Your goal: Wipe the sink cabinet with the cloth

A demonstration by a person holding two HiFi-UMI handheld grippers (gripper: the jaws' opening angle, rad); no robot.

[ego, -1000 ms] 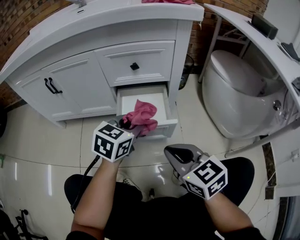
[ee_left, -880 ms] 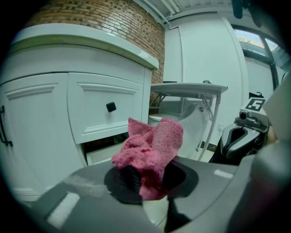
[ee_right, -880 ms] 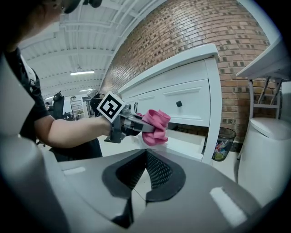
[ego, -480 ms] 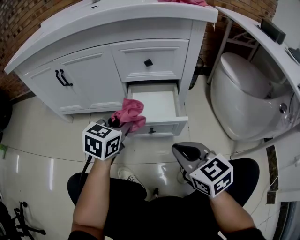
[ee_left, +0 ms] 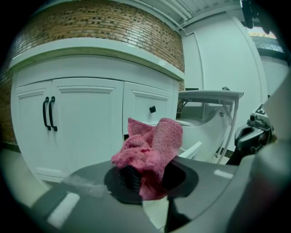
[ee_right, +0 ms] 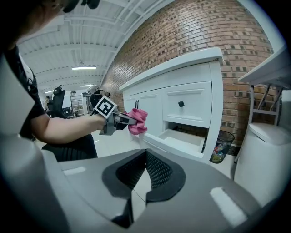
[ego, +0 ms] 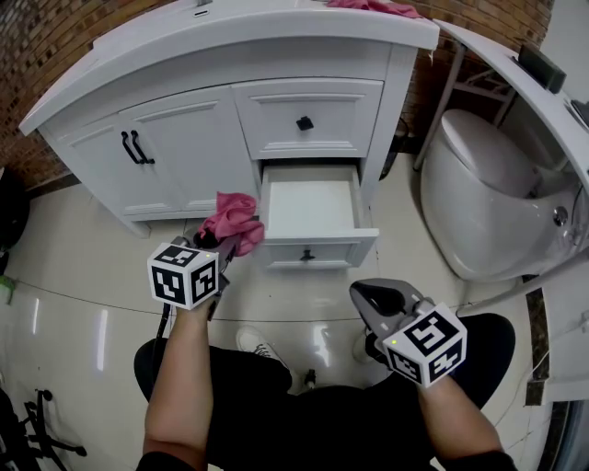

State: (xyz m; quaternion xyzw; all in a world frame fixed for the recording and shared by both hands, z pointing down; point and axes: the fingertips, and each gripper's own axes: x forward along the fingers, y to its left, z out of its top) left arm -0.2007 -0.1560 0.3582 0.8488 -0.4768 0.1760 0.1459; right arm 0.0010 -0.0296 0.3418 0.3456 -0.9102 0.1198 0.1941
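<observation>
Left gripper (ee_left: 144, 179): jaws clamped on pink cloth (ee_left: 152, 148), cloth bunched and sticking up past tips. Straight ahead: sink cabinet (ego: 184, 152). Open drawer (ego: 310, 207) just to its right. Cloth-to-cabinet contact unclear. Right gripper (ee_right: 138, 182): jaws together, nothing between, held low, back from drawer. Toilet (ego: 479, 184) to its right. Second pink cloth (ego: 373, 5) on countertop (ego: 230, 28).

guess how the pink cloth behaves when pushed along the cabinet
Probably floppy: the pink cloth bunches and droops over the left gripper. Likely light, since its folds stand up unsupported. Its knit texture may drag, not slip, on the cabinet.
</observation>
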